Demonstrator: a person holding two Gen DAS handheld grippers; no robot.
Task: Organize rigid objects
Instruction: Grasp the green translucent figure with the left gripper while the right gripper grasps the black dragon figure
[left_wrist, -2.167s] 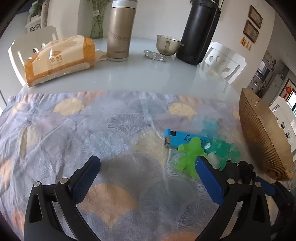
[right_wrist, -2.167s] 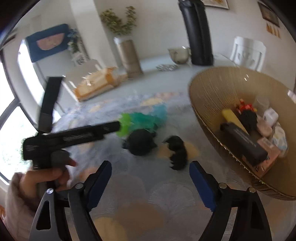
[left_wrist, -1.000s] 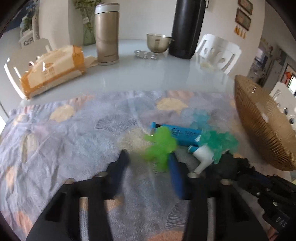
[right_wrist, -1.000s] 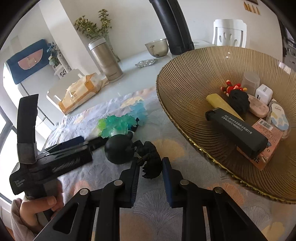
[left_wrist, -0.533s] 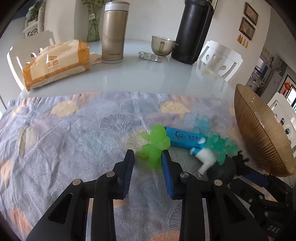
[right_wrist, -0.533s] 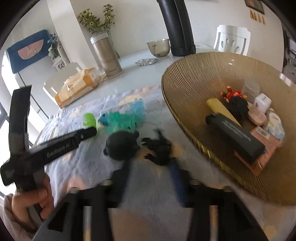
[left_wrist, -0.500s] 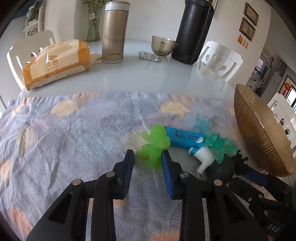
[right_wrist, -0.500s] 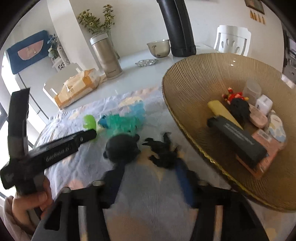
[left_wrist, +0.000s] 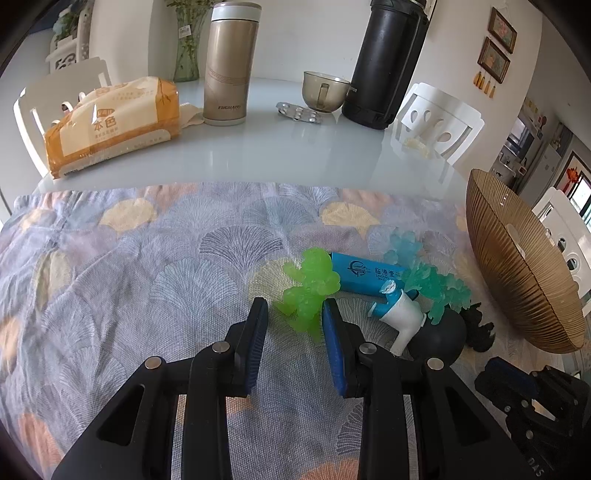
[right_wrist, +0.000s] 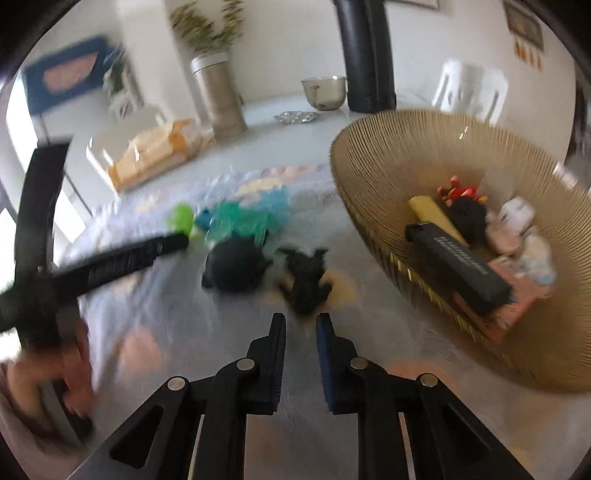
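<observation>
A pile of small toys lies on the patterned cloth: a light green figure, a blue box, a teal figure, a white-and-blue piece, a black ball and a black figure. My left gripper is narrowly open; the green figure's lower part reaches between its tips, grip unclear. My right gripper is nearly shut and empty, just short of the black figure. The gold ribbed bowl holds several items, including a black box.
On the white table behind stand a tissue pack, a gold flask, a black flask, a cup and a pill blister. White chairs stand around. The bowl shows at the right of the left wrist view.
My left gripper narrowed from wide open and came up to the green figure. My right gripper closed, opened briefly, narrowed again, and drew back a little from the black figure; its view is blurred.
</observation>
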